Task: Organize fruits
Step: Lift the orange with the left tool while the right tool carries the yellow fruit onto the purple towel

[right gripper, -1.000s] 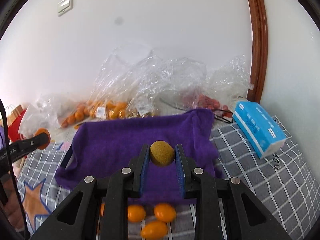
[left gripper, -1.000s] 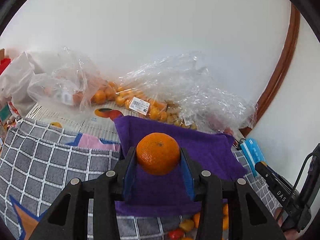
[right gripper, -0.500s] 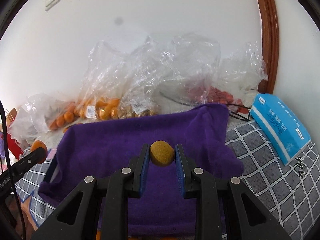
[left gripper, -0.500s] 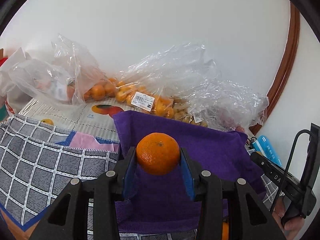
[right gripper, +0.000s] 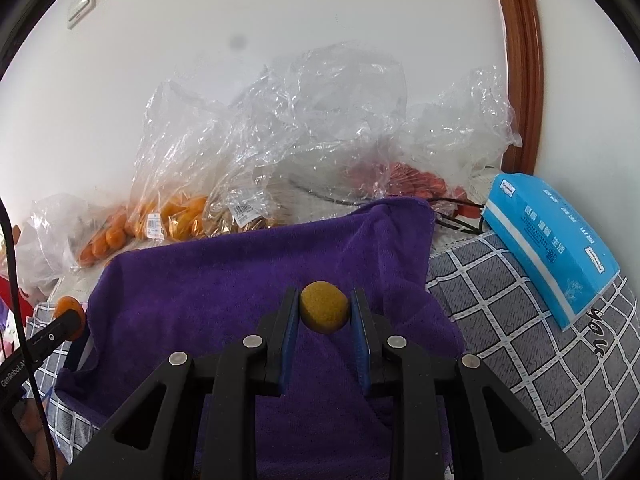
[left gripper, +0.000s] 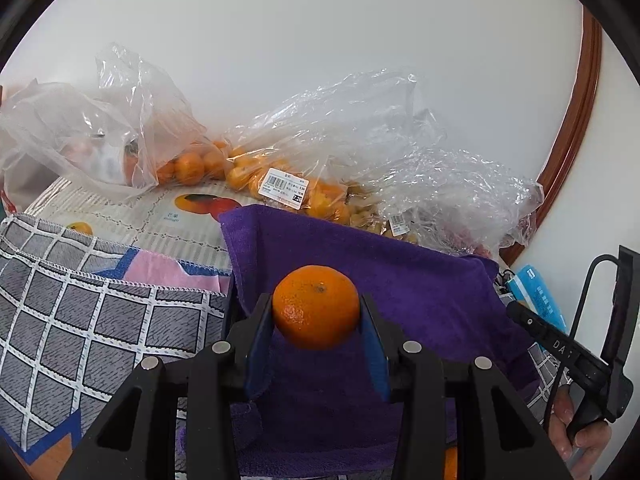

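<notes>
Landmark: purple towel (left gripper: 400, 292), spread over the checked cloth (left gripper: 80, 320), likely the sorting spot.
Bagged fruit: plastic bags (left gripper: 320, 152) lie just behind the towel by the wall, apparently unsorted stock.
Left gripper (left gripper: 316, 312): pads clamped on a mandarin (left gripper: 316, 306), held above the towel's near-left part, probably for setting down.
Right gripper (right gripper: 323, 314): narrowly closed on a small yellow-brown fruit (right gripper: 323, 312), above the towel's middle.
Tissue pack (right gripper: 552, 248): right of the towel, not involved.

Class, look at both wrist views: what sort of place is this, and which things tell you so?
Probably a room in a home: a purple towel over a grid-patterned cloth, shop-labelled plastic bags of fruit against a white wall, and a blue tissue pack.
</notes>
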`<state>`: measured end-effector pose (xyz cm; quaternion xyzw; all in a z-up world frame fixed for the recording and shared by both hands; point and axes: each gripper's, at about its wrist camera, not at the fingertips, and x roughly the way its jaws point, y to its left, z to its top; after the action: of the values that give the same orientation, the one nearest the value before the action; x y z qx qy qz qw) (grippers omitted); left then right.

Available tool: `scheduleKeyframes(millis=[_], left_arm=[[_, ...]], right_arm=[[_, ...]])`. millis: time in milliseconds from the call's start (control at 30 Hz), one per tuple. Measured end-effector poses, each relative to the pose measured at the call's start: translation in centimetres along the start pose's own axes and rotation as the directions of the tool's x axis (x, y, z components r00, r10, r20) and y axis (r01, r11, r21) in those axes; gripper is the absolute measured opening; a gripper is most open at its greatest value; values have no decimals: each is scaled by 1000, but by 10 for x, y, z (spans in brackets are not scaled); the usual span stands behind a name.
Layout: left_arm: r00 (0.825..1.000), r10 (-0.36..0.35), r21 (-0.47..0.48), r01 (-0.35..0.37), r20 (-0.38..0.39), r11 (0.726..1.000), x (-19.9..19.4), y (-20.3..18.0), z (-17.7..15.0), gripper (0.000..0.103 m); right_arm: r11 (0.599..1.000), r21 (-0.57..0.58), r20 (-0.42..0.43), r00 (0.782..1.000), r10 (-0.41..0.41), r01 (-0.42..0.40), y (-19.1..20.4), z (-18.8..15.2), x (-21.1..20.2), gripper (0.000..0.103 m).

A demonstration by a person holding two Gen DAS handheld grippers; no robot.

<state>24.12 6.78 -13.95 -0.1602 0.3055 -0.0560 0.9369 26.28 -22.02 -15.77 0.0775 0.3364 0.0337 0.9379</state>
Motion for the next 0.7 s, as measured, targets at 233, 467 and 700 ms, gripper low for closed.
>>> scheduleKeyframes(millis=[233,467,700], left_arm=[[999,-15,-26,14,-42,1000,11,4,-3,40],[998,-34,-28,33,-57,999,14,4,-4,40],[996,-36,-13,35,-84,999,19,1,-6,40]], right_arm=[[1000,-18,-50,999,-1,0,3,-7,14,25],[1000,-29,-85,996,4,-7,7,-15,22,25],[1000,-28,-100,995,-4,1,6,-17,23,25]])
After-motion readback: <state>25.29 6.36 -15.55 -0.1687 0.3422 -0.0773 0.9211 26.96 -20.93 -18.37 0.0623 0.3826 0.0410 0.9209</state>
